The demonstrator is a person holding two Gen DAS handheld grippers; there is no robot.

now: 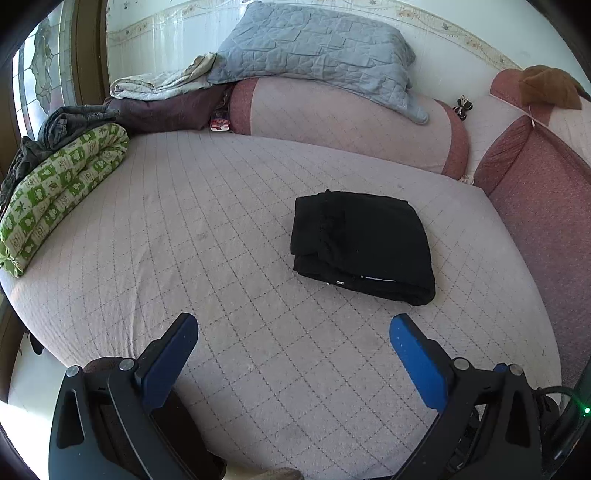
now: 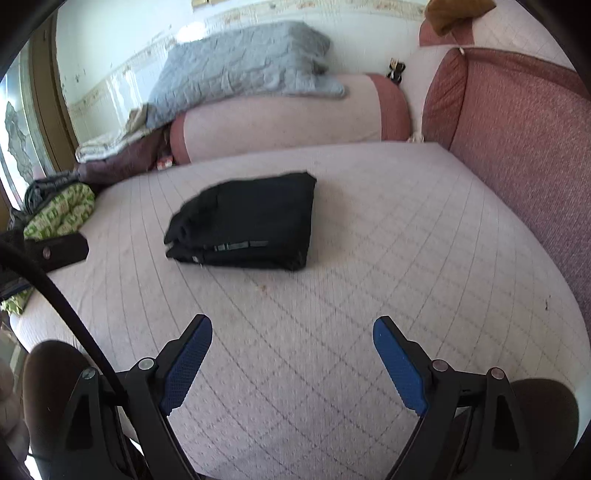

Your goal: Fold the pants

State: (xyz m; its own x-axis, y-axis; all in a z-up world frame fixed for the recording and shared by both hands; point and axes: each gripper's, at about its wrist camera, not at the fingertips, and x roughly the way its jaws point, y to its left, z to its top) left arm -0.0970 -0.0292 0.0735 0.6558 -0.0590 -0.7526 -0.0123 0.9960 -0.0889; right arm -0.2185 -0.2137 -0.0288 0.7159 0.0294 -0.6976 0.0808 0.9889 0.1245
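Both wrist views overlook the bed [image 1: 221, 221], sharing the folded pants [image 1: 360, 243].

Setting: a bedroom in a home. A wide bed [image 1: 184, 229] with a pale quilted cover fills most of both views. Padded reddish cushions [image 2: 517, 155] line its far side and right side. A grey quilted pillow [image 1: 314, 48] lies on the far cushion. Bedding is piled at the left: a green-and-white patterned quilt [image 1: 62, 188] and folded blankets [image 1: 159, 96]. Wall behind carries a patterned border [image 1: 443, 22]; a window [image 1: 40, 70] with decorated glass at far left.
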